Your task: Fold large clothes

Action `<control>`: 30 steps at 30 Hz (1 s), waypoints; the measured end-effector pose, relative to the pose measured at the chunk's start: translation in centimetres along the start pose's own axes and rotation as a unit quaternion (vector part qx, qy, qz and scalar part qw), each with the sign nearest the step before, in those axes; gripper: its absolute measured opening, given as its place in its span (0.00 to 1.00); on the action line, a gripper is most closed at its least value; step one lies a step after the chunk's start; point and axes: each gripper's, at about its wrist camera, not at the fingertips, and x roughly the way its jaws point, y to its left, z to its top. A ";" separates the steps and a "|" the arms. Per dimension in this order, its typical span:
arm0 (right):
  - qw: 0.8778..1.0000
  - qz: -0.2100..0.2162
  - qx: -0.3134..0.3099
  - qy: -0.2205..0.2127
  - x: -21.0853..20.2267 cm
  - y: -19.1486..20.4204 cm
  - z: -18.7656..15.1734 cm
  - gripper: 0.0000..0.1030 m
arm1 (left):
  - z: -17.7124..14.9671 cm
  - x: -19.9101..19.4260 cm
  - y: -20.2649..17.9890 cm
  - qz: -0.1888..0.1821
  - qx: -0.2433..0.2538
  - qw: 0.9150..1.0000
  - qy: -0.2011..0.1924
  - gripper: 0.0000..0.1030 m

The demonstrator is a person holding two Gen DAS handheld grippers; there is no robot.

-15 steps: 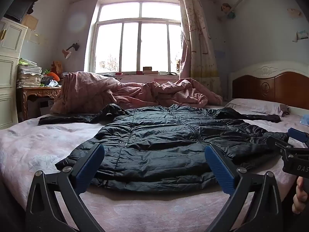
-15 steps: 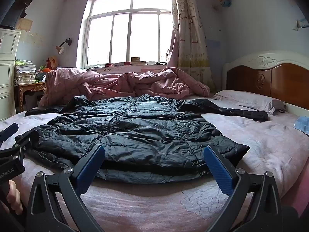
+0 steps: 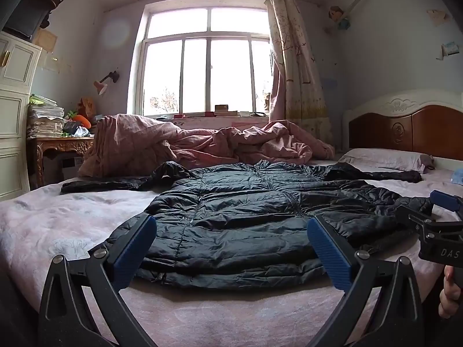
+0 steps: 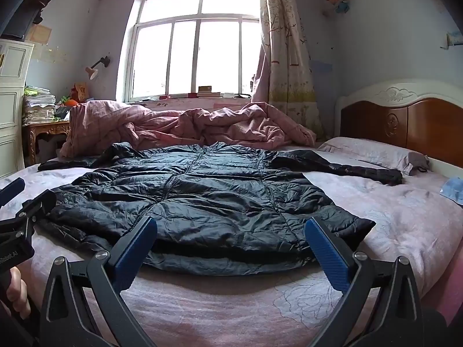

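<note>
A long black quilted puffer coat [image 3: 246, 217] [image 4: 202, 199] lies spread flat on the pink bed sheet [image 3: 72, 217], hem toward me, sleeves stretched out left and right at the far end. My left gripper [image 3: 231, 231] hovers open just before the hem, nothing between its blue pads. My right gripper [image 4: 231, 231] is also open and empty, in front of the hem's right part. Each gripper shows at the edge of the other's view, the right gripper [image 3: 442, 205] and the left gripper [image 4: 11, 188].
A crumpled pink duvet [image 3: 202, 147] is heaped behind the coat under the window. A pillow [image 4: 373, 151] and wooden headboard [image 4: 405, 127] stand at the right. A blue cloth [image 4: 454, 189] lies by the right edge. A desk with stacked papers [image 3: 46, 118] is at the left.
Both views have dipped slightly and edged closer to the coat's hem. The coat has not moved and both grippers remain open.
</note>
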 end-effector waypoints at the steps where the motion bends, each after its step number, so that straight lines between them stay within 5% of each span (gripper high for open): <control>1: 1.000 0.002 0.001 0.002 0.2 0.0 0.0 1.00 | 0.0 -0.2 0.0 0.002 -0.002 1.000 -0.004 1.00; 25: 1.000 -0.001 0.020 0.005 0.6 -1.6 0.4 1.00 | -0.3 -0.3 1.0 0.015 -0.018 1.000 -0.017 1.00; 30: 0.999 -0.031 -0.009 -0.013 0.4 -0.9 0.5 1.00 | -0.1 -0.5 1.4 0.023 -0.020 0.999 -0.023 1.00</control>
